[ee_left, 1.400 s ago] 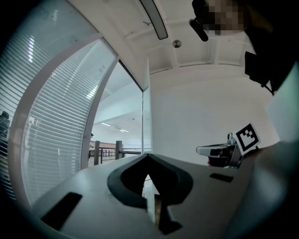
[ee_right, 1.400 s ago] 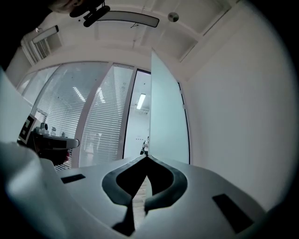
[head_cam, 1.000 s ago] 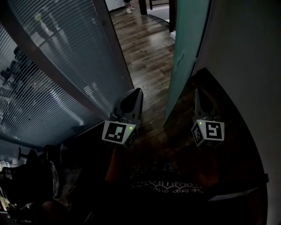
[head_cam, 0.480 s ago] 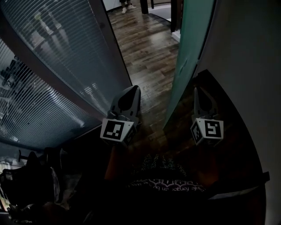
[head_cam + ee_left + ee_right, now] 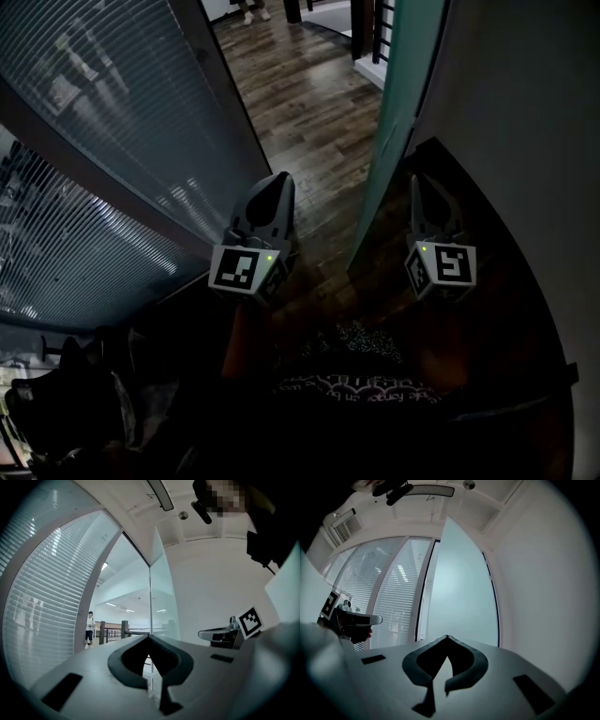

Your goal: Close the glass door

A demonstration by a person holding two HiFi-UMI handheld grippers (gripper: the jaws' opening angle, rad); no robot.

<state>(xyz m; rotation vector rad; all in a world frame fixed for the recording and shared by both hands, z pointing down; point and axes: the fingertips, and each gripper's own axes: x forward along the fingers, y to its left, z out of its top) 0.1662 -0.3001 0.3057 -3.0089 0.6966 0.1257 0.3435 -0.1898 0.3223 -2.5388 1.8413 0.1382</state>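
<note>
The glass door (image 5: 401, 112) is a frosted teal panel that stands open, edge-on to me, close to the white wall. My left gripper (image 5: 278, 180) hangs left of the door's free edge, over the wood floor, shut with nothing between its jaws. My right gripper (image 5: 415, 180) is on the door's other side, in the dark gap between panel and wall, also shut and holding nothing. In the left gripper view the door (image 5: 161, 597) rises straight ahead beyond the left gripper (image 5: 149, 637). In the right gripper view the door (image 5: 459, 592) fills the middle, past the right gripper (image 5: 447, 637). Neither gripper touches the door.
A glass wall with striped blinds (image 5: 94, 169) runs along the left. The white wall (image 5: 525, 141) closes the right side. Wood floor (image 5: 309, 103) leads through the opening to a railing (image 5: 123, 632), and a person (image 5: 89, 629) stands far down the corridor.
Both grippers have crept a little forward toward the opening, and the head view has tilted slightly. The door's edge stays in about the same place between them.
</note>
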